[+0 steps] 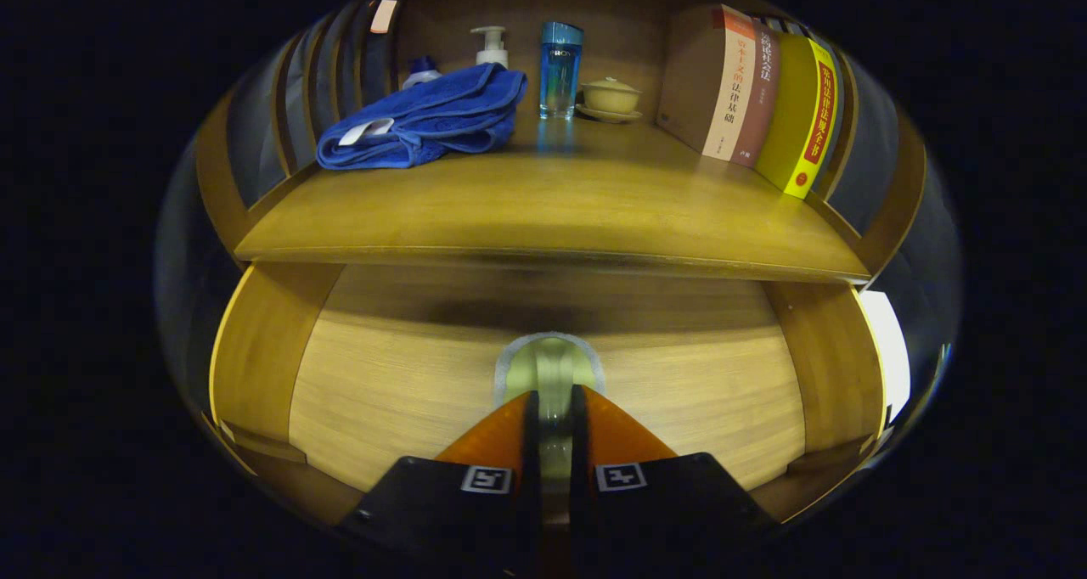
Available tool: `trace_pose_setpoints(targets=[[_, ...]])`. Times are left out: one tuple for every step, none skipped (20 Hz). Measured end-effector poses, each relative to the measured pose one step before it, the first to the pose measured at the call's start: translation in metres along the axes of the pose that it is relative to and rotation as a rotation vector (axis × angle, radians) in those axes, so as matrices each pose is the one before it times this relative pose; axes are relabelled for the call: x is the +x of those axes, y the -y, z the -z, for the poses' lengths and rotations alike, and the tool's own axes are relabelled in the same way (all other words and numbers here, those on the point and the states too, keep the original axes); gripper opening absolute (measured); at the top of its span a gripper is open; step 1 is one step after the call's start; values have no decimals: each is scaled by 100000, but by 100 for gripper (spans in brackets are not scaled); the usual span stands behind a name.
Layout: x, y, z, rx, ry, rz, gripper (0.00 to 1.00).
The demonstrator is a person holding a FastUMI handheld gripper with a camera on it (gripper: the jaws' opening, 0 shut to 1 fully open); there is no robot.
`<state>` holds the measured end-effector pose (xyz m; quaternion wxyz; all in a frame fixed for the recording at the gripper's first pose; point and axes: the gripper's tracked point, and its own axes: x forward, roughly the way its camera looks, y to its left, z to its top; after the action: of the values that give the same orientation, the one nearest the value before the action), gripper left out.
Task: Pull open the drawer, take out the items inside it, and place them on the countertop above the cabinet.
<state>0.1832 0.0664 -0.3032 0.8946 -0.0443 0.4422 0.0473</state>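
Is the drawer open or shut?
Open. The drawer is pulled out below the countertop, its wooden floor showing. The gripper reaches inside, fingers closed on a pale greenish item.

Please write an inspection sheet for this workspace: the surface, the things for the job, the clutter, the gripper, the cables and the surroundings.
Surface: wooden countertop above the open drawer, front part bare.
Job's things: pale flat item with grey rim in the drawer, between the fingers.
Clutter: blue towel, pump bottle, blue glass bottle, lidded cup on saucer, books, all at the countertop's back.
Gripper: gripper nearly closed around the item; whether both fingers press it is unclear.
Cables: nothing seen.
Surroundings: wooden side walls.
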Motion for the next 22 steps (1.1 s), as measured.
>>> trace_pose_setpoints(targets=[[-160,-77,-119,893,977,-1074,22],[-430,0,-239,654,1304,-1020,22],[-573,291,-554,262,2092,-289,22],[-492,172,-659,-7,2406,355,22],[-685,244,-739,-199,2617,71,21],[-874,143,-834,-306,2809,-319,22],[-767,124,-821,-483,2935,-218,21],[-744,70,-889,-1127,2577,-575,21],[-779,38,-777,-1319,2100,-638,21],[-778,95,-735,-952,2392,-431,22],[-718,18,-492,-357,1440,-577,22],[-808,-183,-410,436,1525,-1293,21],[-756,-164,-492,0,1575,-830,21],[-780,-60,-786,-565,2379,-746,21],[-657,11,-1047,-484,2985,-324,22],[-547,-26,-1077,178,2660,-294,21],[-383,-115,-1013,989,2295,-281,21],[-113,-62,-1169,690,1865,-688,21],[128,197,-1044,226,873,106,21],[446,343,-1489,667,1915,741,21],[778,262,-1348,110,1049,299,21],[1001,463,-1159,172,862,1642,21]])
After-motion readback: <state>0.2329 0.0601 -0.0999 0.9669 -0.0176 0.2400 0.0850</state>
